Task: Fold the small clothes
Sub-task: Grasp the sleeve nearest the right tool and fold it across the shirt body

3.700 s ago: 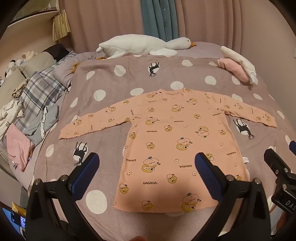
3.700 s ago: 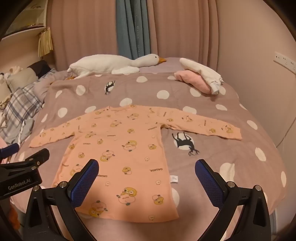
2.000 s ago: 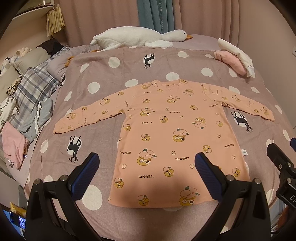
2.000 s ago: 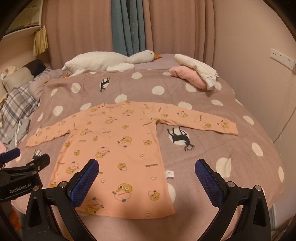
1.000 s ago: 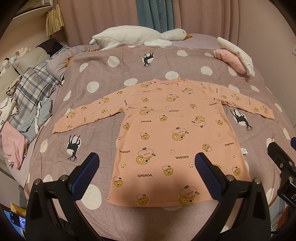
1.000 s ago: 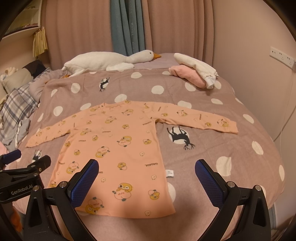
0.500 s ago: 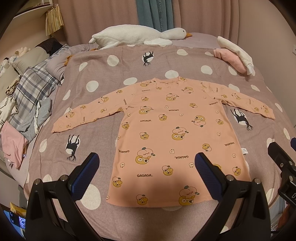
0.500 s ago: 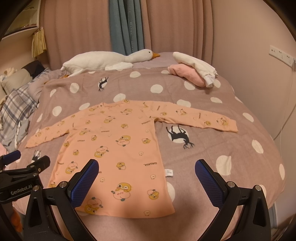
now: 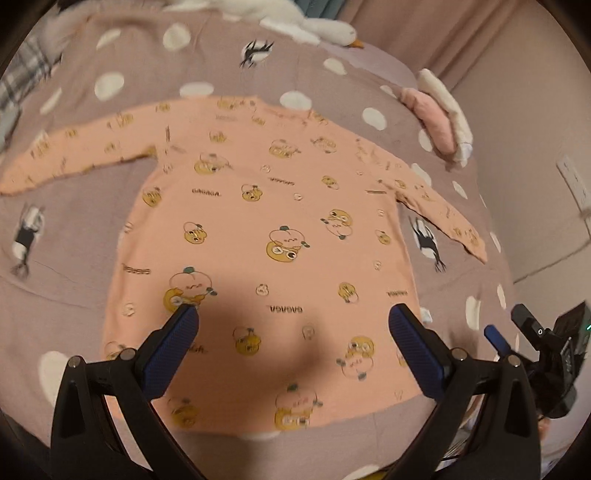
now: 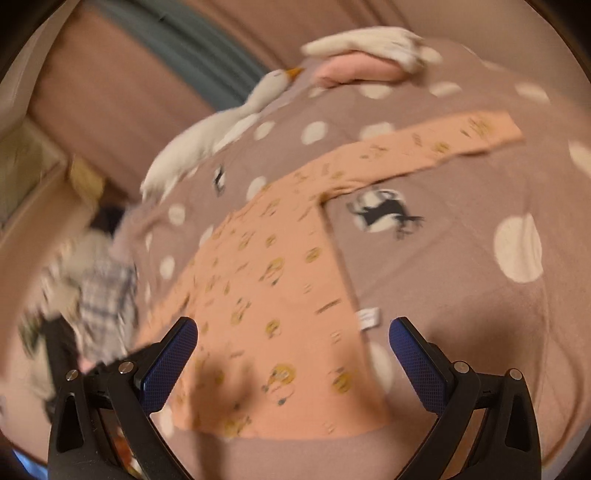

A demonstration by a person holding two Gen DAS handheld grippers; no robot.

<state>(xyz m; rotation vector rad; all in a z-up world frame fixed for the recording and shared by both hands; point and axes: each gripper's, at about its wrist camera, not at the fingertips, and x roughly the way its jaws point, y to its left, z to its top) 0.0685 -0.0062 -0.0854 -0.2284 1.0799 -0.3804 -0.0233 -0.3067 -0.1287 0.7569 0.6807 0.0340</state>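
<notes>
An orange long-sleeved child's shirt [image 9: 273, 236] with yellow cartoon prints lies flat on the bed, both sleeves spread out; it also shows in the right wrist view [image 10: 273, 280]. My left gripper [image 9: 291, 332] is open and empty, hovering over the shirt's lower half near the hem. My right gripper [image 10: 291, 347] is open and empty above the shirt's lower right part, close to its right side edge and white tag [image 10: 369, 317]. The right gripper also shows at the left wrist view's right edge [image 9: 546, 354]. The right wrist view is tilted and blurred.
The bed has a mauve polka-dot cover [image 9: 74, 258]. A white goose plush [image 9: 295, 14] lies at the head. Folded pink and white clothes [image 9: 439, 118] sit at the far right. Plaid fabric [image 10: 107, 295] lies off the left side. A wall is close on the right.
Both grippers have dropped lower and closer to the shirt's hem. The left view has swung rightward, and the right view has tilted sharply and blurred. Both stay open.
</notes>
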